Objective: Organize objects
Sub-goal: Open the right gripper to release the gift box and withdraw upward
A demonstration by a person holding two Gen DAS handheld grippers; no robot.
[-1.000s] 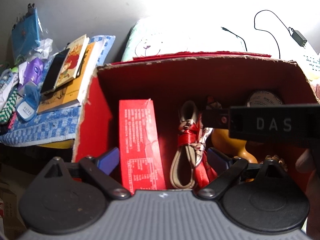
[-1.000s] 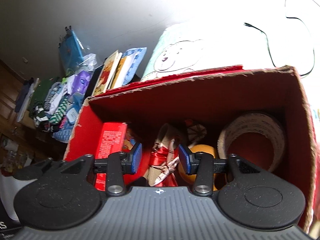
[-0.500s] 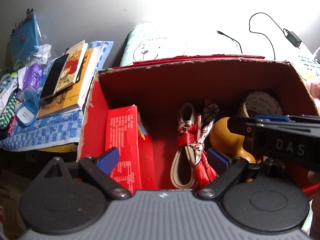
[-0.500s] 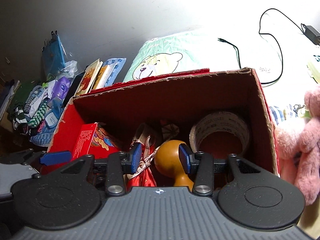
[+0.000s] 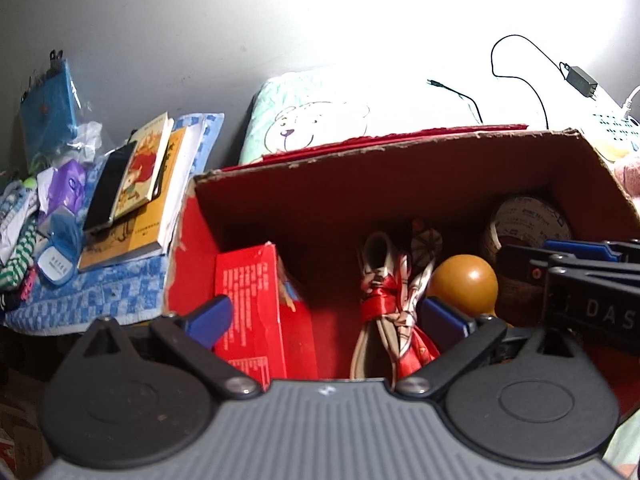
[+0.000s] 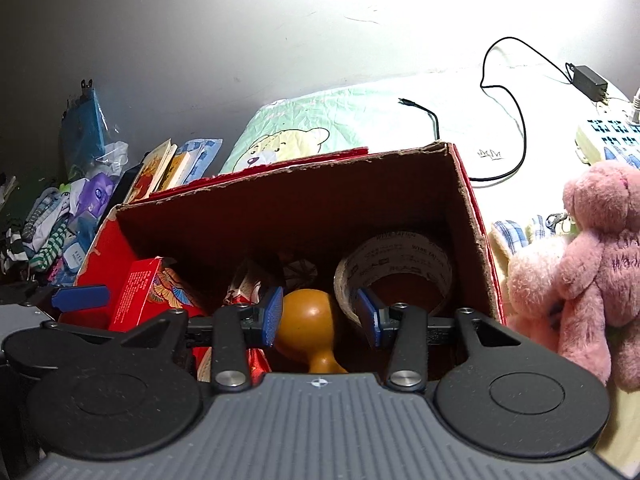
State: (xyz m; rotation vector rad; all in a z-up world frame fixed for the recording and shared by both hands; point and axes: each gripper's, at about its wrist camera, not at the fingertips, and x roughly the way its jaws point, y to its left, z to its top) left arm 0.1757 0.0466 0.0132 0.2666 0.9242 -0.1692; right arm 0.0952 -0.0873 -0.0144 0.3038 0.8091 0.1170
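Note:
An open red cardboard box (image 5: 360, 152) (image 6: 280, 184) holds a red carton (image 5: 248, 296) (image 6: 140, 292) standing at its left. In the middle lies a strap bundle tied with red ribbon (image 5: 384, 312). An orange gourd (image 5: 464, 284) (image 6: 308, 312) lies to its right, with a tape roll (image 5: 524, 216) (image 6: 400, 256) in the right corner. My left gripper (image 5: 326, 316) hovers wide open over the carton and bundle, holding nothing. My right gripper (image 6: 320, 316) is open above the gourd, which shows between its fingers but apart from them. It also shows at the right edge of the left wrist view.
Stacked books (image 5: 140, 184) and small packets lie on a blue checked cloth (image 5: 88, 296) left of the box. A bear-print pillow (image 5: 312, 120) lies behind it, with a black charger cable (image 6: 504, 120). A pink plush bear (image 6: 592, 264) sits right of the box.
Both grippers have drawn back and up from the box, so more of its rim shows. The right wrist view swung right, bringing the pink plush bear into sight. Jaw openings are unchanged.

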